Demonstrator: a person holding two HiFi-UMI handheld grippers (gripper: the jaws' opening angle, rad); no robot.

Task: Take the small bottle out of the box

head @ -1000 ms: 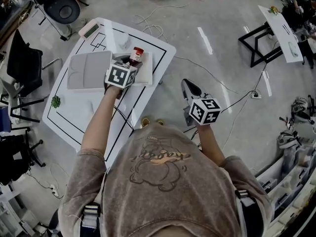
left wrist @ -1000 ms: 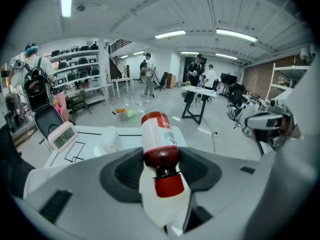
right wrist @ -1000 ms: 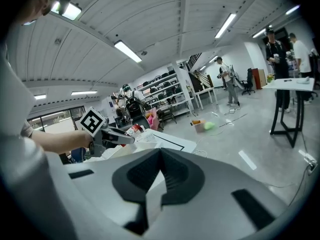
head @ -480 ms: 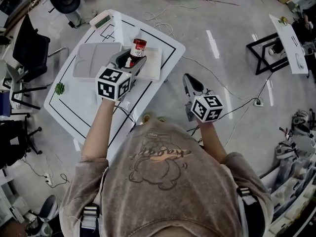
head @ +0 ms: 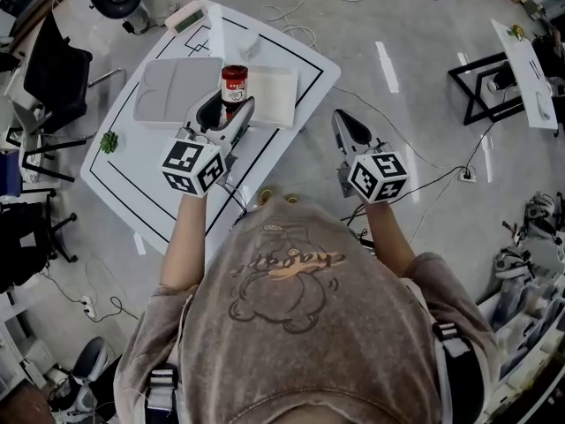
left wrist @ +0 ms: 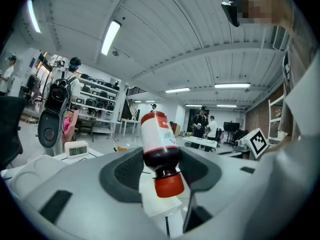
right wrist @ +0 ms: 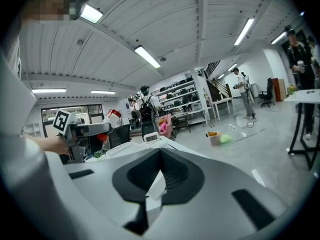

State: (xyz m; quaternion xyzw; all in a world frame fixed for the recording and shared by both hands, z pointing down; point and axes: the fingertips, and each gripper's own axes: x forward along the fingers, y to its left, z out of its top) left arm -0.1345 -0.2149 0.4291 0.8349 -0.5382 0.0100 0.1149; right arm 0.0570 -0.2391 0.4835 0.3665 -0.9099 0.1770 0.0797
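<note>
A small bottle with dark liquid, a red cap and a red-and-white label is held in my left gripper, lifted above the white table. In the left gripper view the bottle stands between the pads, cap end nearest the camera, and the left gripper is shut on its body. The white box lies just beyond and right of the bottle, its grey lid open to the left. My right gripper hangs off the table's right side above the floor, and in its own view the right gripper is shut on nothing.
A small digital clock stands at the table's far corner and a green object lies near its left edge. Office chairs stand to the left. Cables run over the floor at the right, near a black-framed table.
My left gripper has risen and drawn back from the white box toward the person, carrying the bottle with it. The right gripper has barely moved.
</note>
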